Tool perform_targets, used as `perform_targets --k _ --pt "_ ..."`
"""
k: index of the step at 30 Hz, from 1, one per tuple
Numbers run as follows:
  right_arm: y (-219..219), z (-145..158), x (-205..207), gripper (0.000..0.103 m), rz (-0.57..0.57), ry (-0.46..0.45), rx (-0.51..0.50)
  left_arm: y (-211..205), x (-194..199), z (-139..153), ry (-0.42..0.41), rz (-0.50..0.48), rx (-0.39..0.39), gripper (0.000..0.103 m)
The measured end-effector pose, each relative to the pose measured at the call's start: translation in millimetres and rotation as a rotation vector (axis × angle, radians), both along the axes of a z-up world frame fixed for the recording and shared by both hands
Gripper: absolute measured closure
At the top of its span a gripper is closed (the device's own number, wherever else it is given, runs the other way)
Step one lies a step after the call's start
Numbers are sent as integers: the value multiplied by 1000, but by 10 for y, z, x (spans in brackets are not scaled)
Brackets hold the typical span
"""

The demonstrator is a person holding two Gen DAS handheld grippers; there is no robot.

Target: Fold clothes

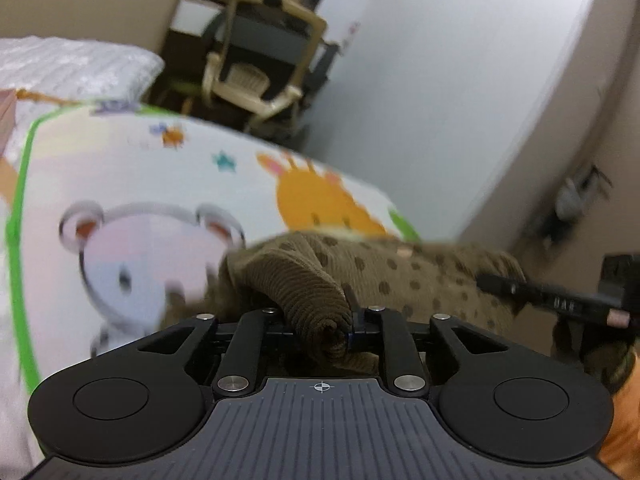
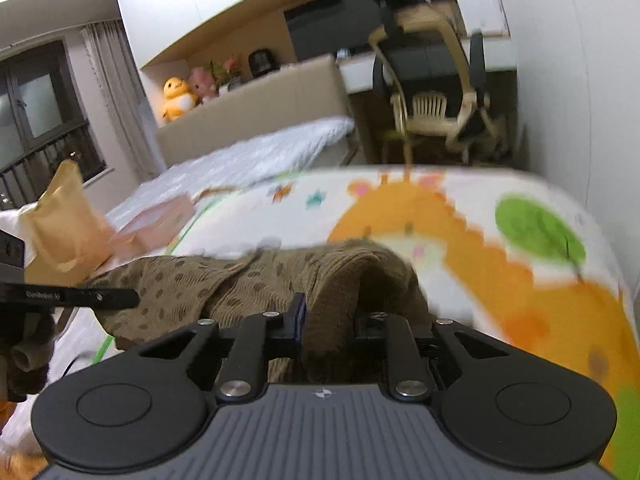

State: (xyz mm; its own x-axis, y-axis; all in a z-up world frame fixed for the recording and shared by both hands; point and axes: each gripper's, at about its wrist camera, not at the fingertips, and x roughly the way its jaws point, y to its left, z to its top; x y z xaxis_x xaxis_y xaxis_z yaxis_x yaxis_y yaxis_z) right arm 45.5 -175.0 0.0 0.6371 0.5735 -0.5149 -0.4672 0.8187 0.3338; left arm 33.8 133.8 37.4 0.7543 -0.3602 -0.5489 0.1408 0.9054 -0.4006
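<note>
Both grippers are pinched tight on the spotted olive garment: left gripper on a ribbed cuff, right gripper on a fold, at six o'clock over the cartoon blanket.

Lots of blur and buried fingertips here

The left gripper has its pads buried under the bunched brown garment, same story for the right gripper, so the contact itself can't really be seen. The cartoon blanket is smeared, its animals soft-edged. The chair is blurry too. The lettering on the other gripper's finger is too fuzzy to read.
</note>
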Motion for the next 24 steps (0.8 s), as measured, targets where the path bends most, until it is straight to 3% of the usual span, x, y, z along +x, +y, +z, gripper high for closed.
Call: perform_targets --k 2,4,5,6,8,9,12,14,16,18,21,24 --pt "-121 -190 -149 81 -1 68 -6 -96 -206 -172 58 -29 17 73" --pt "-261 -357 -265 79 -38 121 -35 -142 -331 -382 132 -63 19 61" --pt "-341 -393 -306 74 -58 135 -39 -138 -366 -462 162 -64 18 50" --pt "-431 -394 -334 64 -79 139 -28 -111 -396 -510 182 -62 18 46" --pt "-635 -316 -359 51 -123 129 32 -1 -422 -475 170 -53 5 39" --pt "-726 -266 -366 44 -143 119 66 66 -429 -423 152 -47 -7 28" --pt "-865 -135 -202 35 -167 114 204 278 -415 -168 54 -23 -89 10" --pt "-878 -106 -11 33 -161 142 291 392 -272 -64 12 -10 -157 9" --pt "-796 -160 251 30 -140 201 348 467 -59 -75 28 5 -221 9" --pt "-657 -281 557 28 -119 298 385 491 184 -209 107 11 -293 9" --pt "-369 -595 1022 28 -47 526 427 506 550 -464 235 -2 -418 9" --pt "-60 -761 1365 28 24 584 385 471 866 -728 316 -61 -522 7"
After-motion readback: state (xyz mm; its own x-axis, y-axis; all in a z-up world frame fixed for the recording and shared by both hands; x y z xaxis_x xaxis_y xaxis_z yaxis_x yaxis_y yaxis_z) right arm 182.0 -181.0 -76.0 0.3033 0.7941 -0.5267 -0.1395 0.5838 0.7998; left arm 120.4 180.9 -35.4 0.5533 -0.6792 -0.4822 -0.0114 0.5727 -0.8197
